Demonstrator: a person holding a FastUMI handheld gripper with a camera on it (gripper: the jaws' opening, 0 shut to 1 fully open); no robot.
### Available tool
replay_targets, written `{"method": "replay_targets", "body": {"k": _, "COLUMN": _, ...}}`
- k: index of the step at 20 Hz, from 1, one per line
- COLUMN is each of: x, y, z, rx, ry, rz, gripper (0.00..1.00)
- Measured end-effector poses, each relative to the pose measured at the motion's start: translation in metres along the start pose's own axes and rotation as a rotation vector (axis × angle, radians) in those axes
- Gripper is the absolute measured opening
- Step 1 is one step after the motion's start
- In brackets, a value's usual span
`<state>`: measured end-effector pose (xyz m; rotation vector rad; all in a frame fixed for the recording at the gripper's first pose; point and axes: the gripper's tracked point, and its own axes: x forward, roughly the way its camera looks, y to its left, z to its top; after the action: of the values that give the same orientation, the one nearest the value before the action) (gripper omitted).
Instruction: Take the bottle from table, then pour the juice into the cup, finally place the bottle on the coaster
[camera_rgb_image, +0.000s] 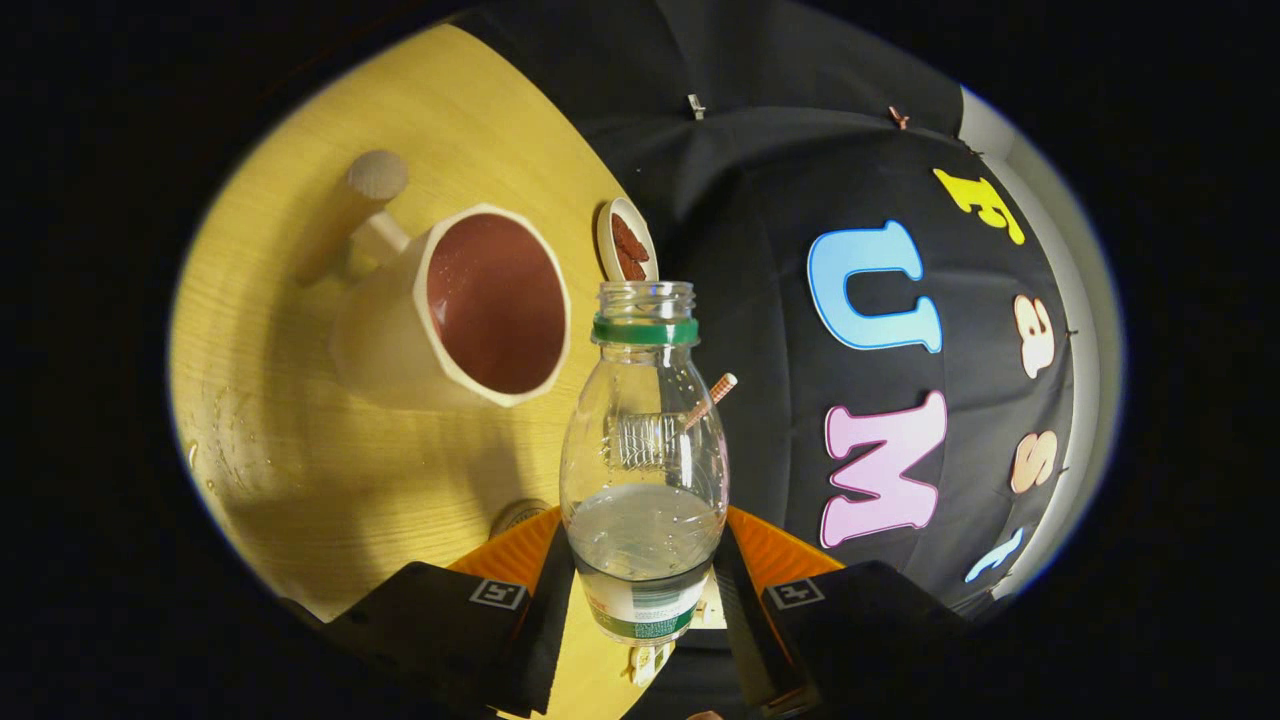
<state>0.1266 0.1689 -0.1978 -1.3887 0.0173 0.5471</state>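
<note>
Gripper (643, 585) clamping bottle (643, 470), cup (480, 310) near.

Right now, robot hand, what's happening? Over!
Gripper shut on clear plastic bottle, cap off, some liquid inside. Cream cup with reddish inside just beyond, on yellow wooden table. Nothing between them.

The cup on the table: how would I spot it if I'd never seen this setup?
Start at the yellow wooden table. Beyond the clear bottle clamped in the gripper sits the cup, far larger than the small dish behind it. It is cream outside, reddish-brown inside, with a knobbed handle.
</note>
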Motion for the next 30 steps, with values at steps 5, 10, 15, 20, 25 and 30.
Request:
{"method": "replay_targets", "body": {"k": 5, "x": 0.005, "y": -0.002, "z": 0.003, "rx": -0.096, "ry": -0.019, "rz": -0.005, "gripper": 0.71}}
{"method": "replay_targets", "body": {"k": 10, "x": 0.011, "y": -0.007, "z": 0.002, "rx": -0.155, "ry": -0.013, "rz": -0.001, "gripper": 0.71}}
{"method": "replay_targets", "body": {"k": 15, "x": 0.013, "y": -0.005, "z": 0.0, "rx": -0.218, "ry": -0.02, "rz": 0.01, "gripper": 0.72}}
{"method": "replay_targets", "body": {"k": 20, "x": 0.013, "y": 0.0, "z": -0.004, "rx": -0.272, "ry": -0.018, "rz": 0.024, "gripper": 0.71}}
{"method": "replay_targets", "body": {"k": 25, "x": 0.016, "y": -0.005, "z": -0.006, "rx": -0.3, "ry": -0.013, "rz": 0.012, "gripper": 0.71}}
{"method": "replay_targets", "body": {"k": 30, "x": 0.018, "y": -0.006, "z": -0.008, "rx": -0.337, "ry": -0.017, "rz": 0.012, "gripper": 0.71}}
